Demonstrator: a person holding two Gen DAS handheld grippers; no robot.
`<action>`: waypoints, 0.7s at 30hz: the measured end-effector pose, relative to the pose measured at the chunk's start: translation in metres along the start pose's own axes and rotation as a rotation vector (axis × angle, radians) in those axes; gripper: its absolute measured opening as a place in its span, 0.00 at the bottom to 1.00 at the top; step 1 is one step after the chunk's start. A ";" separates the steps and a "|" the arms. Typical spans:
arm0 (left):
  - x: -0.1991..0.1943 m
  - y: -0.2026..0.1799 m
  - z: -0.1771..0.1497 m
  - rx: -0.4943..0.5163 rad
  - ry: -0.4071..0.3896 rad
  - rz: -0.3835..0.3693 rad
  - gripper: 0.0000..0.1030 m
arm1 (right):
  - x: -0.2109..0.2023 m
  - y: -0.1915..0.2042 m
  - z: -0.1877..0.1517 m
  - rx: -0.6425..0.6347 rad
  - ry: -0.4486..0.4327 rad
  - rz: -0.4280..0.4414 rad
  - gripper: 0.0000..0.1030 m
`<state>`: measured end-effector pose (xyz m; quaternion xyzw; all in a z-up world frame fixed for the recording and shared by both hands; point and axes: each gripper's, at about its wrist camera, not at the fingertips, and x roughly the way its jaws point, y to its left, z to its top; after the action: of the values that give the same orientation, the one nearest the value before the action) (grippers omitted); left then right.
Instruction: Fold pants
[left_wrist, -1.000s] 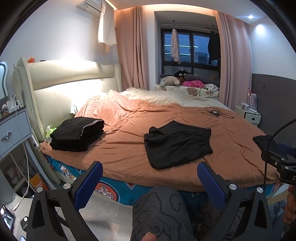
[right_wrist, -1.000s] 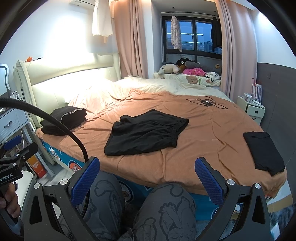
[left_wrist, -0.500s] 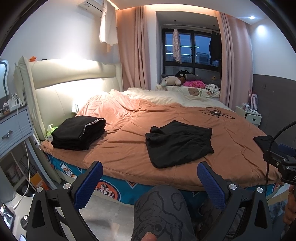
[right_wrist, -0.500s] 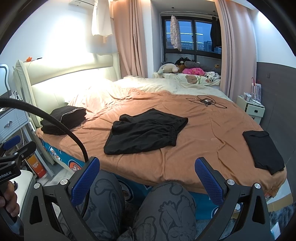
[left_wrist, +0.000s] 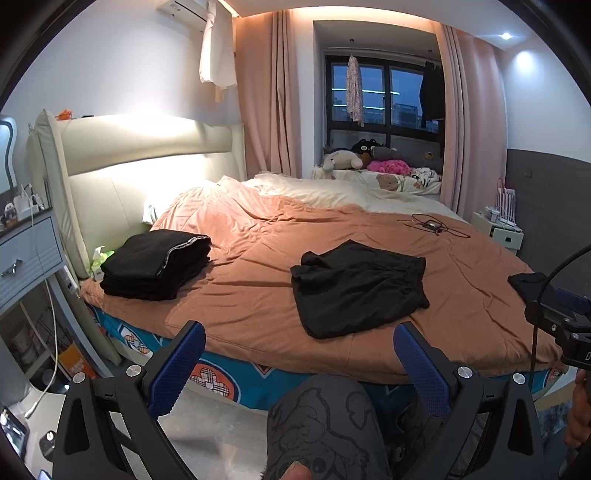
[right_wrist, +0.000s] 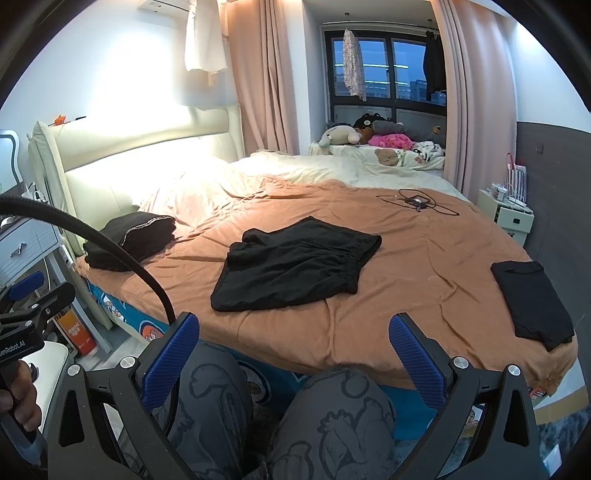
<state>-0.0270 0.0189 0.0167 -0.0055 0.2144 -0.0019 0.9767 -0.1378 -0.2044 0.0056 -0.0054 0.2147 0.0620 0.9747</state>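
left wrist view: the left gripper (left_wrist: 295, 354) sits at the bottom of the frame with its blue pads spread wide and nothing between them, held back over the person's knee (left_wrist: 325, 417) and short of the bed (left_wrist: 258, 295), which reads as a ready stance before reaching in. the black pants (left_wrist: 358, 286) lie right of centre on the orange blanket, near the front edge and well apart from the folded black stack (left_wrist: 155, 264) at the left by the headboard; that stack looks like finished pieces set aside. at the right edge a part of the other tool shows, too cropped to judge.

right wrist view: the right gripper (right_wrist: 293, 350) is likewise wide open and empty, low in the frame above both knees. the pants (right_wrist: 295, 264) sit at centre, laid roughly flat, with a thick gathered band along the right side and a rumpled, bunched corner at upper left; probably a short pair, though the dark cloth hides the seams. a single folded black piece (right_wrist: 532, 302) rests at the right end of the bed.
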 end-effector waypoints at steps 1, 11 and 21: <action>0.003 0.000 0.002 -0.001 -0.002 0.002 1.00 | 0.002 -0.001 0.001 0.000 -0.001 0.000 1.00; 0.044 0.006 0.013 -0.009 0.030 0.011 1.00 | 0.037 -0.010 0.014 0.003 0.002 0.002 1.00; 0.097 0.007 0.016 -0.031 0.096 -0.028 1.00 | 0.090 -0.033 0.033 0.082 0.083 0.006 1.00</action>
<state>0.0681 0.0258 -0.0098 -0.0234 0.2611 -0.0123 0.9649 -0.0396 -0.2253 -0.0029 0.0325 0.2572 0.0559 0.9642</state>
